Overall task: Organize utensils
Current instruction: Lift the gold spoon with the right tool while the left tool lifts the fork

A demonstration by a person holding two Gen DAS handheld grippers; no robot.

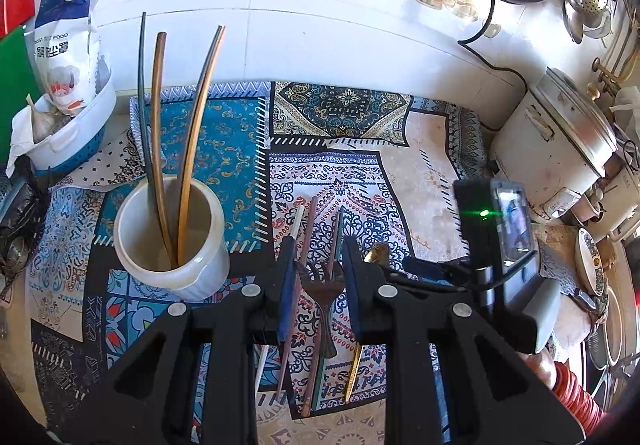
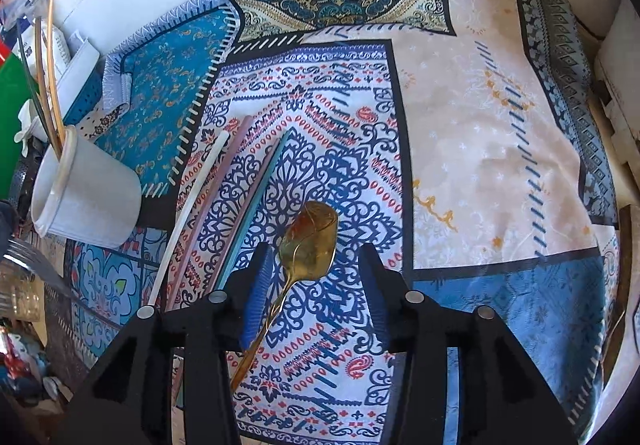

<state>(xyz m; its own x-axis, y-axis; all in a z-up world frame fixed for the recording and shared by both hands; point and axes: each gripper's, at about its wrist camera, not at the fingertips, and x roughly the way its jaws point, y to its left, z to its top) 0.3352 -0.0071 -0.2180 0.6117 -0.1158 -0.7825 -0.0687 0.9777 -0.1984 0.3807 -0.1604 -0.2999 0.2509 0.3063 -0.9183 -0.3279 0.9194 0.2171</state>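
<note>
Rice cooker [image 1: 556, 141] (bag [image 1: 66, 41]) — beside mat [image 1: 432, 149]

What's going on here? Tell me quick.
A person is tidying utensils with two handheld tongs. The left tongs hover open over a dark metal fork on the patterned cloth. The right tongs stand open around a gold spoon, not gripping it. A white ribbed cup already holds three long chopsticks, and three more chopsticks lie loose on the cloth.

Both grippers, left gripper [image 1: 318, 277] and right gripper [image 2: 318, 285], are matte black plastic frames with round silver screws and ribbed blue finger pads [image 2: 256, 297]; a red ribbed sleeve [image 1: 576, 397] shows
</note>
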